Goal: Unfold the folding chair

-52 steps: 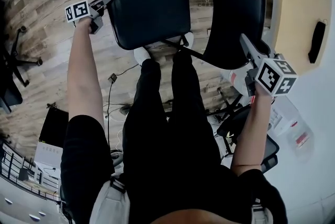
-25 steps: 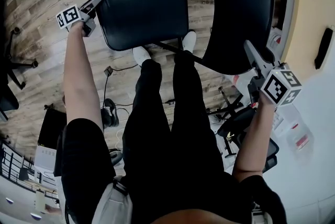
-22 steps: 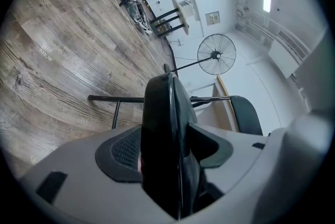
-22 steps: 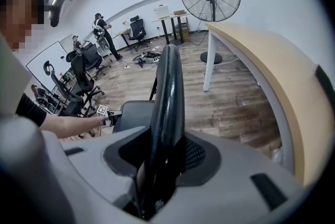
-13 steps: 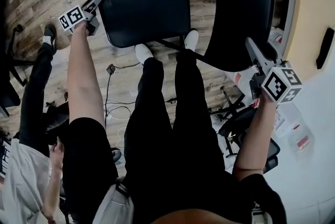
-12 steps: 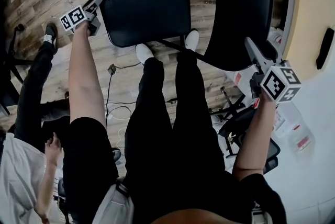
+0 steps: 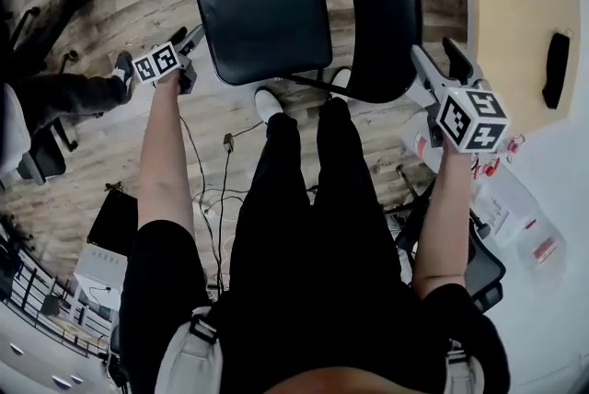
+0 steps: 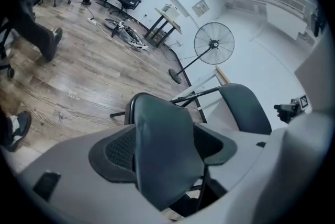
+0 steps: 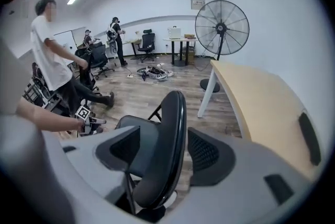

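And both grippers are off the folding chair (image 7: 304, 15)! It stands open in the upper middle of the head view, with the seat (image 7: 267, 19) flat and the backrest (image 7: 377, 15) upright on its right.

The left gripper (image 7: 190, 40) hangs just beside the seat's lower left corner. Its jaws have just been opening and now stand wide. The seat shows between them in the left gripper view, but the pads press on nothing.

It's the same on the other side. The right gripper (image 7: 433, 61) sits near the backrest's right edge, its jaws also freshly spread. The backrest is framed between them with a gap on both sides.

Now the worry: nobody is steadying this chair. If the frame isn't fully spread, the seat could tip back up or the chair could fold. The desk (image 7: 515, 5) at the upper right is near the backrest, so a nudge could knock one against the other. Cables (image 7: 221, 190) trail over the floor by the person's shoe (image 7: 269, 102), and a bystander's foot (image 7: 124, 70) is close at the left.

The trouble is what stays hidden. The seat covers the legs and hinges, so I can't really say whether it is locked open. The bystander is cut off at the left edge.
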The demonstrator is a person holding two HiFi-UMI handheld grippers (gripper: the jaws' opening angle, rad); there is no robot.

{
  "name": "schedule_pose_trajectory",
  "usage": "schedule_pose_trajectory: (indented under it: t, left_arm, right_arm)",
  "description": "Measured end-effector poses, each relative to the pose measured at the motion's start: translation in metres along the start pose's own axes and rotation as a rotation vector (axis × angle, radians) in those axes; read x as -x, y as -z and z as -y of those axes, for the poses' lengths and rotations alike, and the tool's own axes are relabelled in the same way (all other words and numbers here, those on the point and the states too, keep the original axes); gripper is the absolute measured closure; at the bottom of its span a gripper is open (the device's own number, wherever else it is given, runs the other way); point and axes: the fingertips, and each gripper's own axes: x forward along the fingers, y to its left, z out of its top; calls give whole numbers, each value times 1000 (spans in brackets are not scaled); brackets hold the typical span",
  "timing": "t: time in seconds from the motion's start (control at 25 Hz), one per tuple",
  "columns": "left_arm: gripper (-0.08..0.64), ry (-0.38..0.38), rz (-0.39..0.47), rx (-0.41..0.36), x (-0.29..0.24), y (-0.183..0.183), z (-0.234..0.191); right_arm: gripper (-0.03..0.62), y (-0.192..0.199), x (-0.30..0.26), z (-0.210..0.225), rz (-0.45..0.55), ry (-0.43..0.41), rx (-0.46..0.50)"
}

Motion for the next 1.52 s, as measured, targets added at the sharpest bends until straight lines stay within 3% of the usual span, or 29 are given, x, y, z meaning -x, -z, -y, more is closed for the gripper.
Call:
schedule_pose_trajectory:
  t: [0.12,0.32,0.6,0.76,1.04,1.24,1.52]
  left_arm:
    - [235,13,-15,-47,44,-1,42]
    - [235,13,48,-146,117,-8,126]
    - [235,13,217,-306,189,-27,277]
    - [239,21,307,-440,221,-38,377]
    - [285,73,448,-625,270,-40,525]
    - [300,103,511,-732,289,-36,594]
    - [322,105,580,-811,305,-20,650]
  right_arm:
    - [322,-17,18,-24,56,-37,55]
    - [322,-35,43,-70,166,-175,112]
    - [325,-67,109,-109,380,-372,181]
    - [334,-82,160,-117,494,-473,226]
    - [347,-99,240,-147,615,-647,297]
    - [351,-107,277,-156,687,-707,352]
    - [374,-100,309,-155,738,-760,386]
